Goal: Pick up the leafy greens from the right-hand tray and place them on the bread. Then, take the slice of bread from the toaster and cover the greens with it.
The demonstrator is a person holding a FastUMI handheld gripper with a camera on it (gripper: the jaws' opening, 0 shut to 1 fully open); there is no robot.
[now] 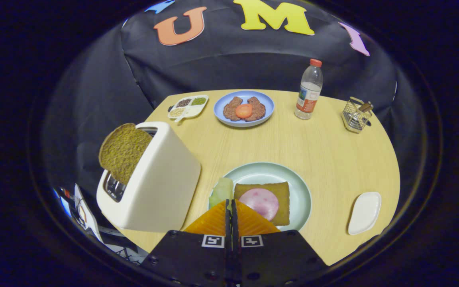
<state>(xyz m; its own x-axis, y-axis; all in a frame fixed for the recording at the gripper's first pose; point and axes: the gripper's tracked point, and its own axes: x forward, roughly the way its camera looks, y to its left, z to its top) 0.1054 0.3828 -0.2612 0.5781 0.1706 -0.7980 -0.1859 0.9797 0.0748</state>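
Note:
My gripper (230, 201) hangs over the near-left rim of a pale green plate (301, 187), its two fingers pressed together. A pale leafy green (221, 190) sticks out from the fingertips, up and to their left, pinched between them. On the plate just ahead and right of the fingers lies a square slice of bread (279, 191) with a round pink ham slice (262, 202) on top. Left of the fingers stands a cream toaster (161, 179) with a brown slice of bread (124, 151) poking out of its slot.
A small white tray (365, 213) lies bare to the right of the plate. At the table's far side are a blue plate (267, 104) with meat patties and a tomato slice, a divided dish (188, 107), a water bottle (309, 91) and a wire basket (356, 115).

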